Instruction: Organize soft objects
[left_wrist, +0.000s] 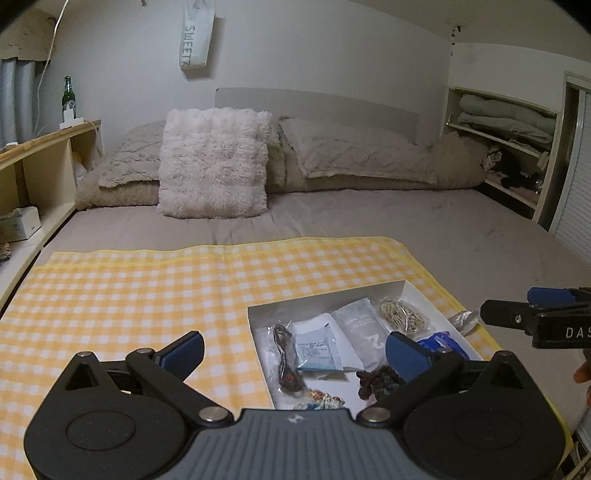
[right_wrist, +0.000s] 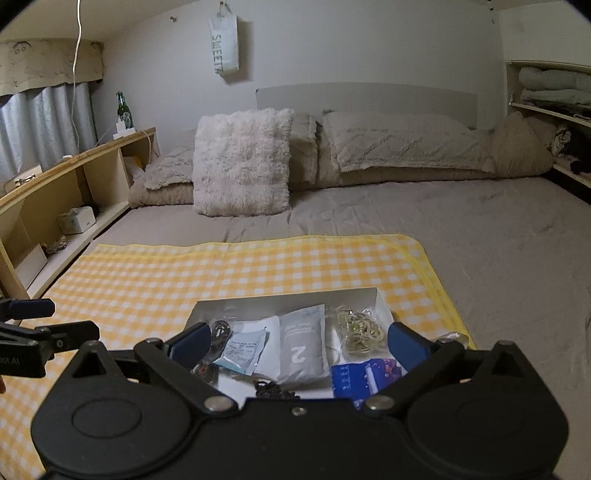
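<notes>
While the white box (right_wrist: 382, 302) lay on the yellow checked cloth (right_wrist: 184, 273) near its right edge, small soft items were kept inside it: a grey pouch (right_wrist: 303, 347), a bag of rubber bands (right_wrist: 360, 330), a blue packet (right_wrist: 364, 376) and a white sachet (right_wrist: 242, 349). The right gripper (right_wrist: 297, 341) was held over the box, jaws spread wide and empty. The left gripper (left_wrist: 295, 350) was likewise spread at the box's left wall. The cloth was laid on the bed (right_wrist: 480, 229).

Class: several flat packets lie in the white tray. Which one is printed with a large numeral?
The grey pouch in the middle of the white tray, marked with a big white 2. The white sachet beside it has only small print; the blue packet shows no numeral.
</notes>
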